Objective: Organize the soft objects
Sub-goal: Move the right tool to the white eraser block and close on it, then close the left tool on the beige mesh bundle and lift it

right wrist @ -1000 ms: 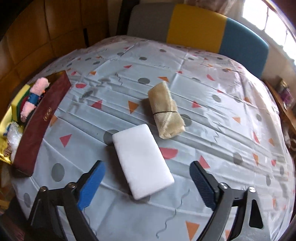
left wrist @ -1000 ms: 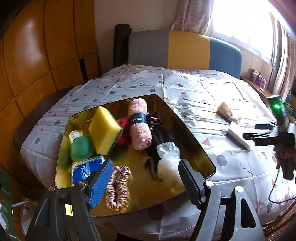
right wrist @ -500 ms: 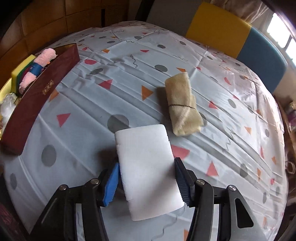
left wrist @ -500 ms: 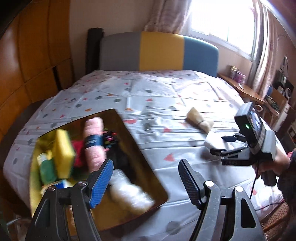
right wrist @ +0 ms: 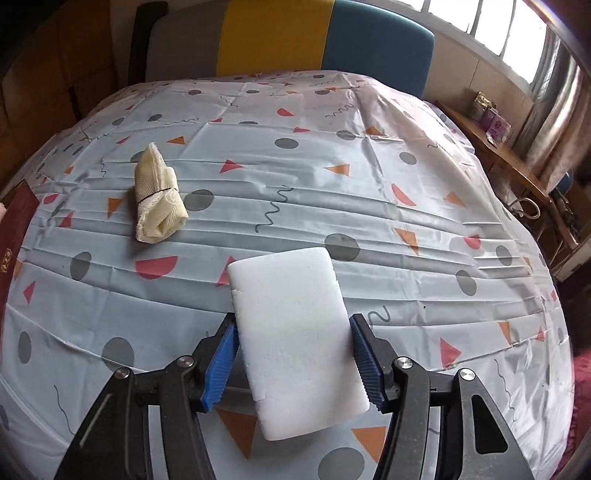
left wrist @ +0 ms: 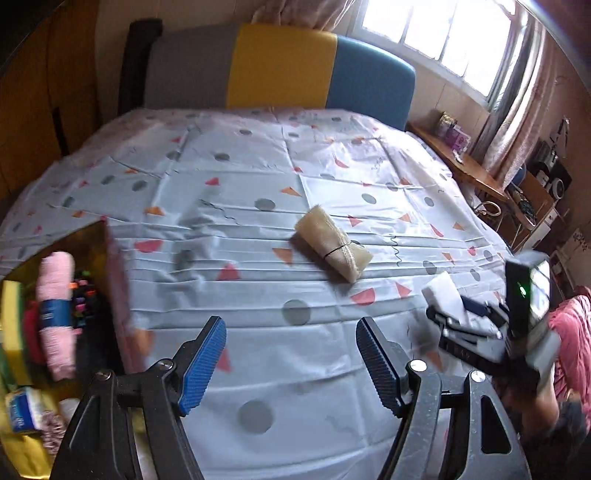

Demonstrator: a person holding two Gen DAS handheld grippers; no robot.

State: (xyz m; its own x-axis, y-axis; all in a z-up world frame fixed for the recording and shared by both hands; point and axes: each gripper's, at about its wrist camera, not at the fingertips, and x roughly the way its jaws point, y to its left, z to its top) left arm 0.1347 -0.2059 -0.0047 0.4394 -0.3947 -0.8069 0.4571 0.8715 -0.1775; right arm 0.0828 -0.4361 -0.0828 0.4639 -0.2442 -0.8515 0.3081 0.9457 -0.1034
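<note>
A lived-in home bedroom: a bed (left wrist: 295, 192) under a dotted, triangle-patterned sheet with a grey, yellow and blue padded headboard (left wrist: 280, 66), pink curtains (left wrist: 517, 110) at a bright window (left wrist: 436, 33), and a cluttered wooden side shelf (left wrist: 476, 170) past the bed's right edge.

Two hand-held grippers with black frames and blue pads, and a person in red-pink clothing

The left gripper (left wrist: 290, 363) has two black angular arms with cut-out openings, silver round screws at the joints, and blue ribbed pads (left wrist: 201, 365) on the fingers. The right gripper (right wrist: 293, 363) has the same build: black frame, silver screws, blue ribbed pads (right wrist: 218, 369). In the left wrist view its body carries a dark box with a small screen and a green light. The person's sleeve (left wrist: 570, 339) is red-pink.
</note>
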